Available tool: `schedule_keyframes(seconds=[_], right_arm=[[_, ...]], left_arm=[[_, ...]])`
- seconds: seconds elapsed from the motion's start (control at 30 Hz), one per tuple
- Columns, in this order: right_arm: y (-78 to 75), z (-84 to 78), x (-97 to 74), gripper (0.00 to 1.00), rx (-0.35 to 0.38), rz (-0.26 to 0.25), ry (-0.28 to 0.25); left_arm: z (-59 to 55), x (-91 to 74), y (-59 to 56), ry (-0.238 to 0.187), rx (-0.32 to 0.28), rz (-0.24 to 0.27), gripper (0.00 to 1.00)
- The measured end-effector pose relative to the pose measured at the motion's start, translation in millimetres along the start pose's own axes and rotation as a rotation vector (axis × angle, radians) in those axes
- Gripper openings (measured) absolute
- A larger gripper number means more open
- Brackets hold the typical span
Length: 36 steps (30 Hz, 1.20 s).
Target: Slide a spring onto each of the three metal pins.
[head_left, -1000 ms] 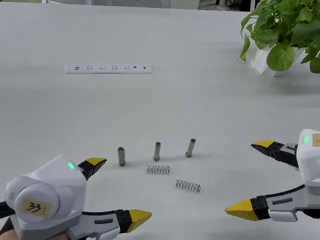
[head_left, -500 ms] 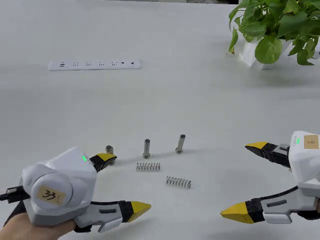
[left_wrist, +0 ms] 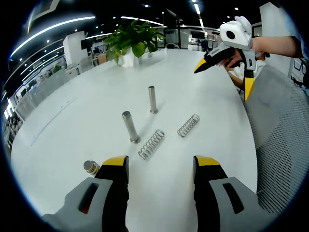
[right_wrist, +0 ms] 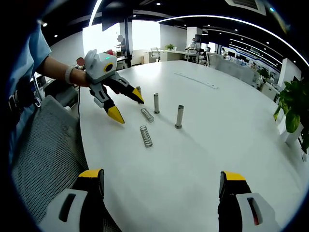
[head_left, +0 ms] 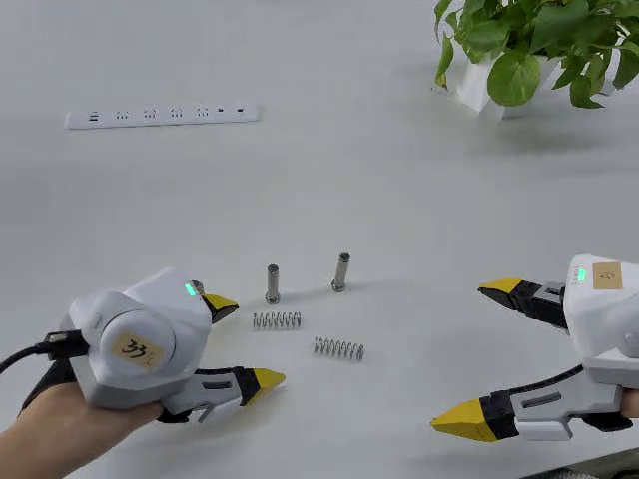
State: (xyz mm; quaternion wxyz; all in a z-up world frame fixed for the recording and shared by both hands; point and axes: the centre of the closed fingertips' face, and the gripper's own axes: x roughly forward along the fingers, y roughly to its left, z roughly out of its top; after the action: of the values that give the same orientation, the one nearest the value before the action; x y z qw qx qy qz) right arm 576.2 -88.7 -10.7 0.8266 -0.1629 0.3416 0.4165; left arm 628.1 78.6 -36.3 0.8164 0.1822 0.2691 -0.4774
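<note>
Steel sprung pin [left_wrist: 91, 167] now stands just beside the left gripper [head_left: 257, 342], which has advanced over the last second toward the nearer loose spring [head_left: 277, 320] at its 12 o'clock, probably for the second of three fittings. Its jaws are wide apart and empty, and so are those of the right gripper [head_left: 460, 356] at 3 o'clock. Middle pin [head_left: 273, 282] and end pin [head_left: 341, 270] stand bare.

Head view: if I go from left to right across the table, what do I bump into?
First the power strip → left bare pin → right bare pin → right gripper.
</note>
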Motion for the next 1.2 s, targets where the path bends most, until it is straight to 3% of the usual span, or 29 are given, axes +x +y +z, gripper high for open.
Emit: schedule_keyframes(seconds=[0.6, 1.2], right_arm=[[6.2, -7.6, -1.0, 0.99, 0.034, -0.003, -0.004], [7.4, -10.4, -1.4, 0.99, 0.048, -0.006, -0.007]], left_arm=[[1.4, 17.6, 9.5, 0.06, 0.031, 0.037, 0.36], [3.1, 23.9, 8.4, 0.106, 0.003, 0.002, 0.24]])
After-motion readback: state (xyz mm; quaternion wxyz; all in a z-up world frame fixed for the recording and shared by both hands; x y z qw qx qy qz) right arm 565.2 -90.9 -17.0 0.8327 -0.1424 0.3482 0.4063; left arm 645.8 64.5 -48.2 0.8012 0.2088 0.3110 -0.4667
